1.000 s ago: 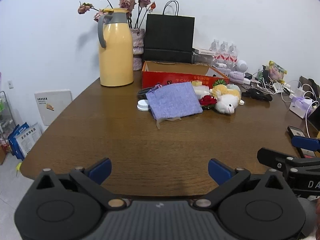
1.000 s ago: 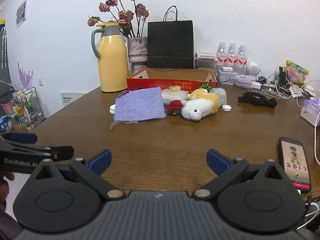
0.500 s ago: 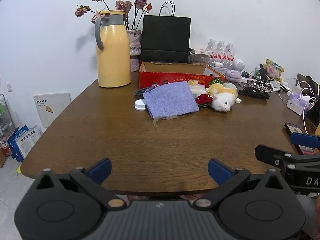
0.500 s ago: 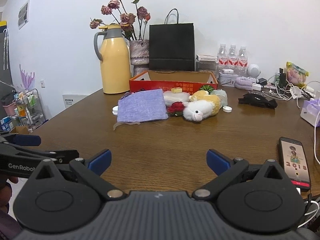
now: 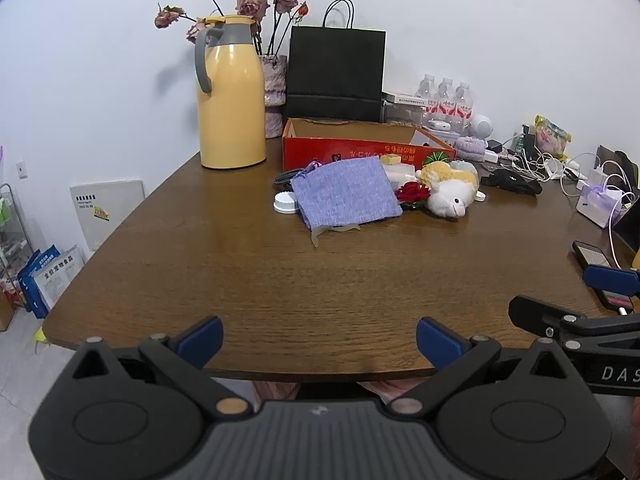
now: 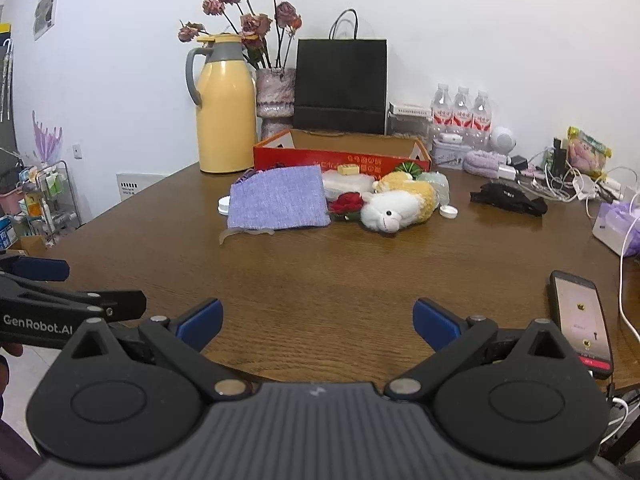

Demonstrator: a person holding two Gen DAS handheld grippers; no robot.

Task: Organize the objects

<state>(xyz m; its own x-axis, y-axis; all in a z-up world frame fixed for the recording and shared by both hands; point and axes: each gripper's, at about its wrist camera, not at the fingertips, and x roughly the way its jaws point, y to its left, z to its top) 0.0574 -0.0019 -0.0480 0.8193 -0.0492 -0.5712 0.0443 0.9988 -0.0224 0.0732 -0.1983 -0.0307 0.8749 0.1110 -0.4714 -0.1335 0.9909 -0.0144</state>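
A pile lies mid-table in front of an open red cardboard box [image 5: 362, 148] [image 6: 340, 154]: a purple cloth pouch [image 5: 346, 196] [image 6: 278, 204], a white and yellow plush sheep [image 5: 450, 192] [image 6: 398, 204], a red fabric rose [image 5: 412, 192] [image 6: 346, 202], a white lid [image 5: 285, 202] and a small yellow block [image 6: 348, 169]. My left gripper [image 5: 319, 340] is open and empty over the table's near edge. My right gripper [image 6: 318, 320] is open and empty, also at the near edge, far from the pile.
A yellow thermos jug [image 5: 230, 96], a vase of dried roses [image 6: 276, 92] and a black paper bag [image 5: 336, 74] stand at the back. Water bottles [image 6: 462, 118], cables and chargers [image 5: 540, 164] crowd the right. A phone [image 6: 580, 320] lies at the near right edge.
Both grippers have drawn back from the pile toward the near table edge and risen slightly. The objects have not moved. Both stay open.
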